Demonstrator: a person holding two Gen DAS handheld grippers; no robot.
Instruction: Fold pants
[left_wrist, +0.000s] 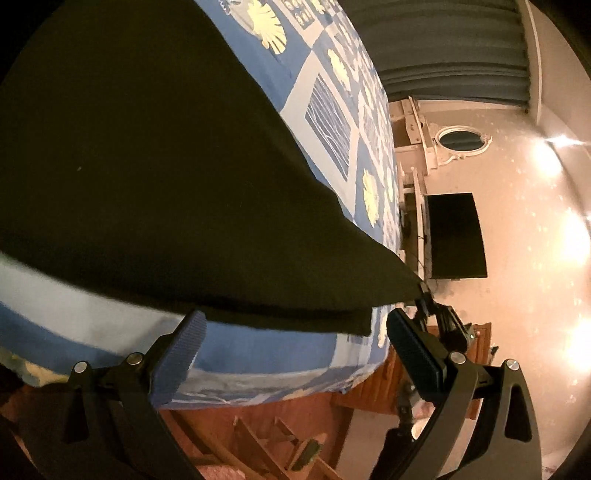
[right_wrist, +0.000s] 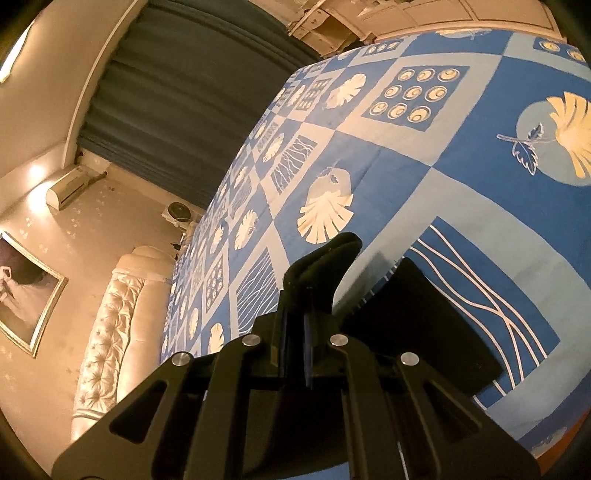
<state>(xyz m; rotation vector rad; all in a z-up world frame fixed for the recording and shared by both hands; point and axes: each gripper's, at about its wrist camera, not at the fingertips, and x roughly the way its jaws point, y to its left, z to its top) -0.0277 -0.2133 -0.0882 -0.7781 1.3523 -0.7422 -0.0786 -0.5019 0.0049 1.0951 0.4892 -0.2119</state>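
The dark, almost black fabric pants (left_wrist: 147, 177) lie spread over the blue patchwork bedspread with pale shell and wave prints (left_wrist: 328, 122), filling most of the left wrist view. Their near edge hangs just past the fingertips of the left gripper (left_wrist: 295, 332), whose two ribbed pads are spread wide apart, one on each side, with only the hem of the cloth above the gap and nothing pressed between them. At the right of that view one corner of the pants is drawn out to a point, where the right gripper (left_wrist: 428, 299) pinches it beyond the bed's edge.

In the right wrist view the right gripper (right_wrist: 295, 332) has its jaws pressed together on a bunched fold of the pants (right_wrist: 325, 262), which sticks up past the fingertips. More of the dark cloth (right_wrist: 417, 321) fans out to the right, just above the bedspread (right_wrist: 461, 177).

Far to the left in that view stand a cream tufted headboard (right_wrist: 110, 332), a framed picture (right_wrist: 26, 291) on the wall and a dark pleated curtain (right_wrist: 177, 103). In the left wrist view, a black flat screen (left_wrist: 454, 236) hangs on the far wall.
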